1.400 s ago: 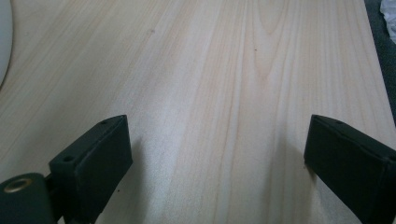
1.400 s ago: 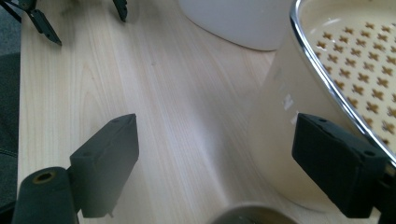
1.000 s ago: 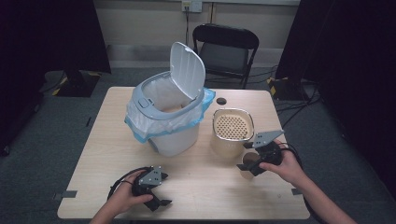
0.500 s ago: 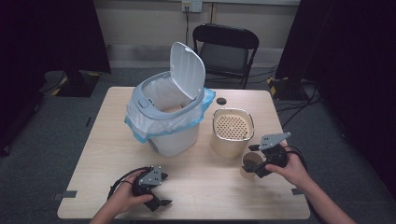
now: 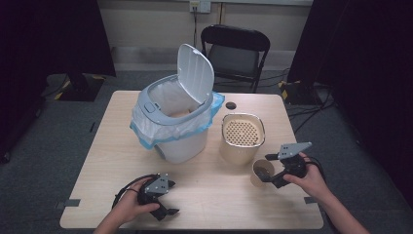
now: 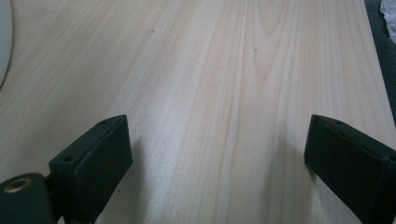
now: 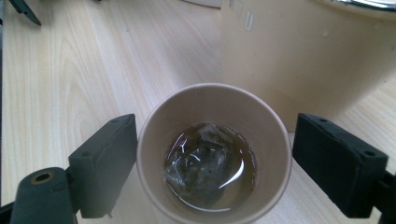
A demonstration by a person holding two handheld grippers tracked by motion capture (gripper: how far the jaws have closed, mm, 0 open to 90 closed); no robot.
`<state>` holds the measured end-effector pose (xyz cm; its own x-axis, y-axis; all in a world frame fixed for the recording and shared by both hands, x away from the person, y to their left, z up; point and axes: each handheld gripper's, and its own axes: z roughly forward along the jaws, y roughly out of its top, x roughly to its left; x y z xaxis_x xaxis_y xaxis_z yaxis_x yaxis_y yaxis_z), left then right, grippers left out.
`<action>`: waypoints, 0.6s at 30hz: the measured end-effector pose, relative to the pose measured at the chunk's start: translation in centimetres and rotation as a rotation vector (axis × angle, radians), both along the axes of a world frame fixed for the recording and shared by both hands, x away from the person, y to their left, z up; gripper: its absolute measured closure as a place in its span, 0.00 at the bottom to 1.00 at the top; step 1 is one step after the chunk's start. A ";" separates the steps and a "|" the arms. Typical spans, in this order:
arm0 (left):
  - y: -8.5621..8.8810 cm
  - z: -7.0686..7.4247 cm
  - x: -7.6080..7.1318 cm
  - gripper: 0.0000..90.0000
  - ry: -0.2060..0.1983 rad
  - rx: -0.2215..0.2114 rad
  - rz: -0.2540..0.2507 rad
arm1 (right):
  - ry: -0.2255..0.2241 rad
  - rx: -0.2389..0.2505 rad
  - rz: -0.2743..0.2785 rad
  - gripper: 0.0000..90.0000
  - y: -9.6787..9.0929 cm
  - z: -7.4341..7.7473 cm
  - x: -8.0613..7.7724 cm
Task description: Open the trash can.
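From up high, I see my left gripper (image 5: 163, 202) resting low on the table (image 5: 219, 195) near the front edge, and my right gripper (image 5: 272, 175) reaching in level to the paper cup (image 5: 261, 171), which stands upright just beside the cream tub (image 5: 242, 138). In the left gripper view, my tongs are wide apart with bare wood between them. In the right gripper view, my tongs sit on both sides of the cup (image 7: 212, 154), the left one touching its rim and the right one a little apart, and inside I see brown tea with a wet tea bag (image 7: 203, 163).
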<state>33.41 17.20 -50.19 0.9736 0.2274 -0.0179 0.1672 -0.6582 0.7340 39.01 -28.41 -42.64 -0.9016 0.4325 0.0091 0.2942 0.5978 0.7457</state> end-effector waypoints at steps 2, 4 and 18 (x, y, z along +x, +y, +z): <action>0.0 0.0 0.0 0.08 0.000 0.000 0.000 | 0.005 0.010 -0.003 0.15 -0.5 -0.3 -0.1; 0.0 0.0 0.0 0.08 0.000 0.000 0.000 | 0.006 0.019 -0.003 0.15 -0.7 -0.5 -0.2; 0.0 0.0 0.0 0.08 0.000 0.000 0.000 | 0.008 0.066 -0.042 0.15 -1.5 -2.9 -0.7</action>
<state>33.41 17.20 -50.20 0.9735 0.2278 -0.0184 0.1678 -0.6580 0.7341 38.30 -29.96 -45.50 -0.8825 0.4681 0.0461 0.3243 0.5346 0.7804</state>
